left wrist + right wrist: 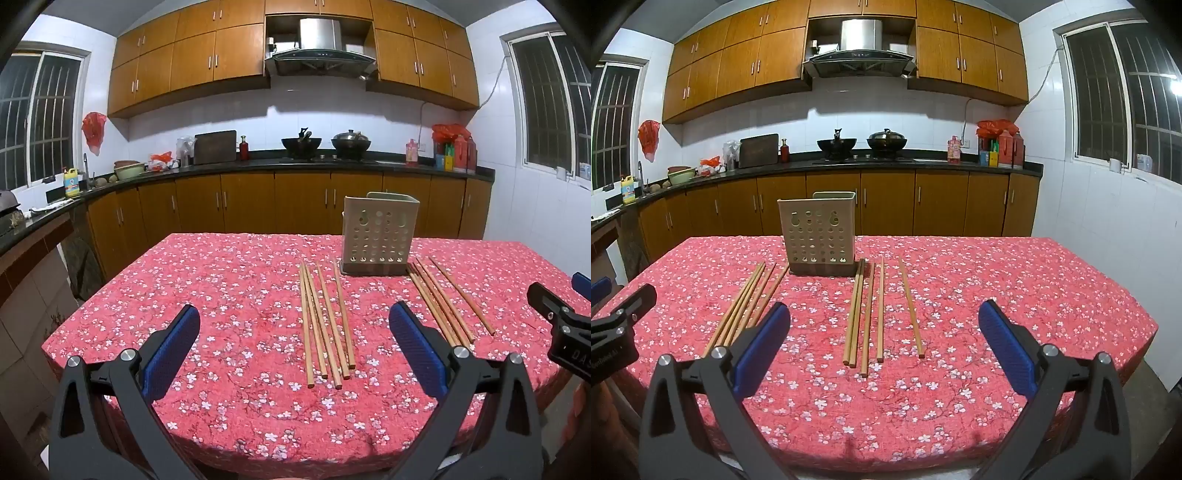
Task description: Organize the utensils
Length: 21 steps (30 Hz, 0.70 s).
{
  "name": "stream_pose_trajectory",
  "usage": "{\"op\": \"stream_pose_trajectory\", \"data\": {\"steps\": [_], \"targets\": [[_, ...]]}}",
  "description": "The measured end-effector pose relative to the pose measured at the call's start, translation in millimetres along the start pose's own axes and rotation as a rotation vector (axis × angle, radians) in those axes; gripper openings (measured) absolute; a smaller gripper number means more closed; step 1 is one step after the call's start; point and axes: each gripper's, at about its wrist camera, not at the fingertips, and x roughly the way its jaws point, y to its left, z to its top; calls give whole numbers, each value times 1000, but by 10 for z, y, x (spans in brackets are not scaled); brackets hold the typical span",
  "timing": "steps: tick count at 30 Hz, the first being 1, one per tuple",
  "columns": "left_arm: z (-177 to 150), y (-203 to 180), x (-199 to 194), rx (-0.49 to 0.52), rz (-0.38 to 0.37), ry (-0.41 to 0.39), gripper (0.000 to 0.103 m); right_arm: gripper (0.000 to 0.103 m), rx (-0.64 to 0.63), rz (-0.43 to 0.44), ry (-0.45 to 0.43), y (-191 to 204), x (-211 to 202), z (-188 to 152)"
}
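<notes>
Sticks, left bunch: chopsticks [325, 325] lie flat on the red flower cloth [229, 295], just left of the holder. I count 5, but 2 or 3 touch and cross, so maybe off by 1.
Sticks, right bunch: more chopsticks [866, 314] lie flat just right of the holder. I count 5 here: 2 tight together, 2 a bit apart, 1 off by itself on the far right.
Holder: 1 pale box w/ round holes [820, 236], standing up at the back middle of the table. Looks empty from here; can't see down inside.
How sticks feel (my guess): thin wood, light, stiff, won't bend. Smooth and round, so they may roll or slip out of the pads.
Where to grab (my guess): near the middle of a stick, so it does not tip. Pinch across it, from above. The lone far-right stick looks easiest, nothing touches it.
Watch out: bunched sticks may come up 2 at a time.
Left gripper [295, 354]: jaws wide apart, nothing between them, up over the near edge of the table.
Right gripper [884, 354]: jaws wide apart too, holding nothing, near ends of the right bunch show between its fingers.
Grippers: 2 in all.
</notes>
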Motion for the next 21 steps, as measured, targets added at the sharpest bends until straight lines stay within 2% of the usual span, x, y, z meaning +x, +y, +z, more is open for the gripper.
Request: {"op": "stream_pose_trajectory", "data": {"steps": [21], "targets": [[-1,-1,1,2,1,1,101,99,2,1,2,23,-1,-8]]}}
